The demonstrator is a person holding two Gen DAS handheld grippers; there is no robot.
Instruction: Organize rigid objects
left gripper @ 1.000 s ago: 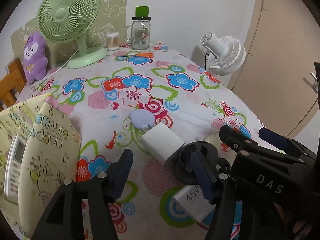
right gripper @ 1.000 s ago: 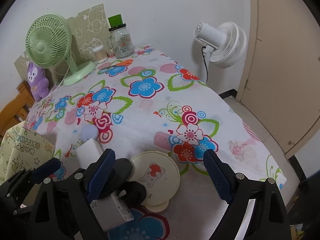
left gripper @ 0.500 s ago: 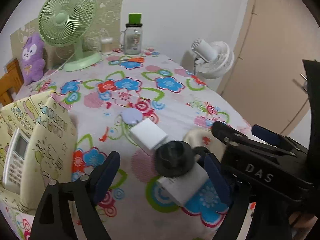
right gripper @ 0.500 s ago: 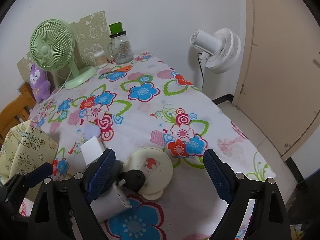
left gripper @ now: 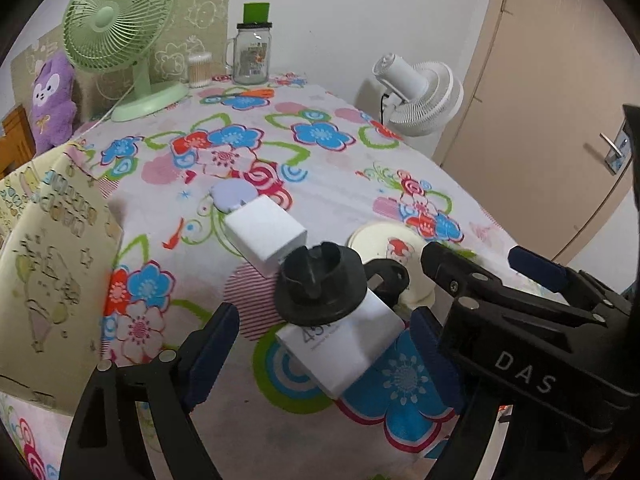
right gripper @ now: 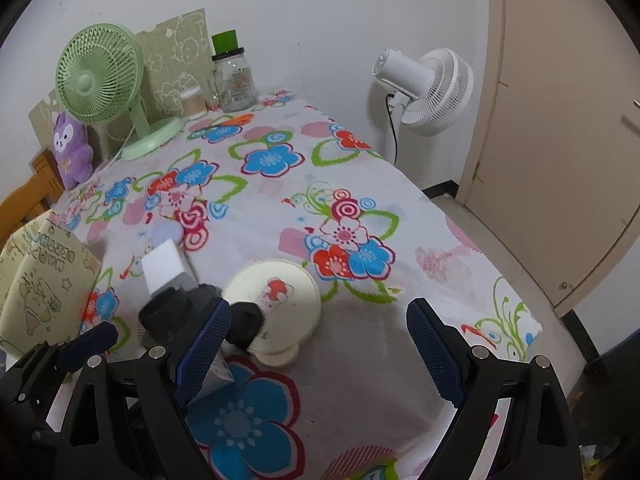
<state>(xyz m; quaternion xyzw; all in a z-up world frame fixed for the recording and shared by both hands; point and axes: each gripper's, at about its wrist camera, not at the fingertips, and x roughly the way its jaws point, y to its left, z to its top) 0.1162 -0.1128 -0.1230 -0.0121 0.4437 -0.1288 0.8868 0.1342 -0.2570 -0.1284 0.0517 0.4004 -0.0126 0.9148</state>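
White charger block [left gripper: 344, 344]: lies on the floral tablecloth [left gripper: 320, 184], between the left gripper's [left gripper: 326, 354] spread fingers, touching neither.
Black round piece [left gripper: 320, 284]: rests on the block's far end.
Second white block [left gripper: 266, 234]: just beyond.
Cream lid [right gripper: 276, 292]: beside them.
Right gripper [right gripper: 318, 344]: fingers wide apart, holding nothing, lid ahead.

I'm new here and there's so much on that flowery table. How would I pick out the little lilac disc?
Start at the flowered tablecloth and find the white block lying near its middle. Touching the block's far corner is the lilac disc. It is the only flat, round, pale purple thing there; the cream lid nearby is bigger and carries a cartoon.
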